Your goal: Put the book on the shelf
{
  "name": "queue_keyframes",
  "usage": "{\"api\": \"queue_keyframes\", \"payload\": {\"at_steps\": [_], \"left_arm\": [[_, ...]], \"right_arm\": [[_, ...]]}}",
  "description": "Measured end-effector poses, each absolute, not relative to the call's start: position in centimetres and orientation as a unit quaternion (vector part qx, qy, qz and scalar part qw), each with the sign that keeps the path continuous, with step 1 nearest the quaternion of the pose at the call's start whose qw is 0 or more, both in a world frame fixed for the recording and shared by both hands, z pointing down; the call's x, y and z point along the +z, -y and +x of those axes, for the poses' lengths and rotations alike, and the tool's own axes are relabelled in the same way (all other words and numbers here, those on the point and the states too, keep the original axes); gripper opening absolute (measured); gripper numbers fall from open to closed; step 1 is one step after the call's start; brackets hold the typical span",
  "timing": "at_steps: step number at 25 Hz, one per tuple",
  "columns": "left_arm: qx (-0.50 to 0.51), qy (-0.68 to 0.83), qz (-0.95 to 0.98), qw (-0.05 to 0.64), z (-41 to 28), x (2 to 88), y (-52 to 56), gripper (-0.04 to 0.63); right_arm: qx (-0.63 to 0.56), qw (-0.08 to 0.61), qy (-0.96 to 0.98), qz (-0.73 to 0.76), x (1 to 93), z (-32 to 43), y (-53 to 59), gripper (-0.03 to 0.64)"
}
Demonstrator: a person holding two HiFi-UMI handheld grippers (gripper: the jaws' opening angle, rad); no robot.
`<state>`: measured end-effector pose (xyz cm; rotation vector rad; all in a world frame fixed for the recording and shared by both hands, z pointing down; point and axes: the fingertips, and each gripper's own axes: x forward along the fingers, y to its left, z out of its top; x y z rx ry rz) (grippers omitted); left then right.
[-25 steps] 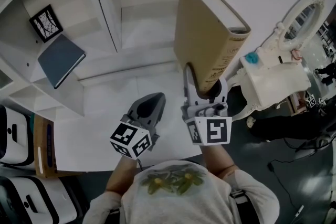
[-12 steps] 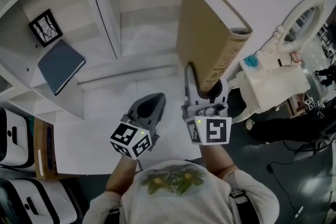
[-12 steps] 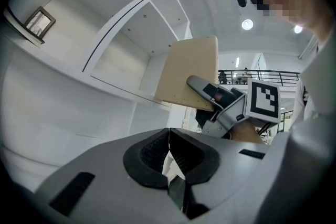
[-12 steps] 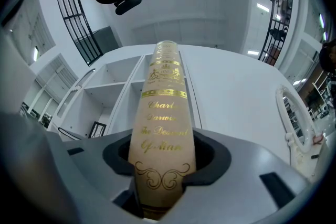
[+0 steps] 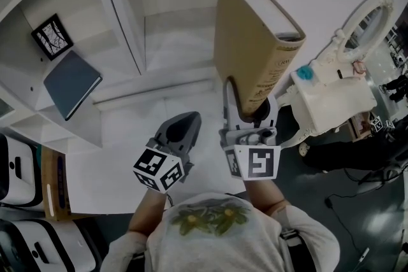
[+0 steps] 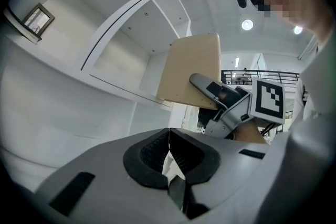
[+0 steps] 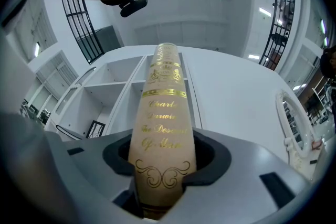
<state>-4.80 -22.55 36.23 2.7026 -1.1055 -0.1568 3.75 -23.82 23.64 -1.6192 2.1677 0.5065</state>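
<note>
- Right gripper (image 5: 250,110) clamps the tan hardcover book (image 5: 255,41) by its lower end, held upright before the white shelf (image 5: 124,16)
- Left gripper (image 5: 183,126) closed, empty
- Dark flat book (image 5: 72,76) and framed picture (image 5: 51,37) in the left compartment

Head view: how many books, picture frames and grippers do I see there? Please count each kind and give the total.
Books: 2, the tan book and the dark book
Picture frames: 1, the picture frame
Grippers: 2, the left gripper and the right gripper
Total: 5
Not counted: the brown flat thing at the lower left, unclear.
</note>
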Motion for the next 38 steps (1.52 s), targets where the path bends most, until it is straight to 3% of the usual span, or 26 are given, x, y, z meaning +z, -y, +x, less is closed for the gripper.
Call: {"api": "queue_keyframes", "payload": {"at_steps": [38], "left_arm": [[-0.051, 0.377, 0.918, 0.117, -5.0, 37.2, 23.6, 0.028]], "right_arm": [[0.143, 0.154, -0.764, -0.610, 23.6, 3.4, 28.8, 0.227]]}}
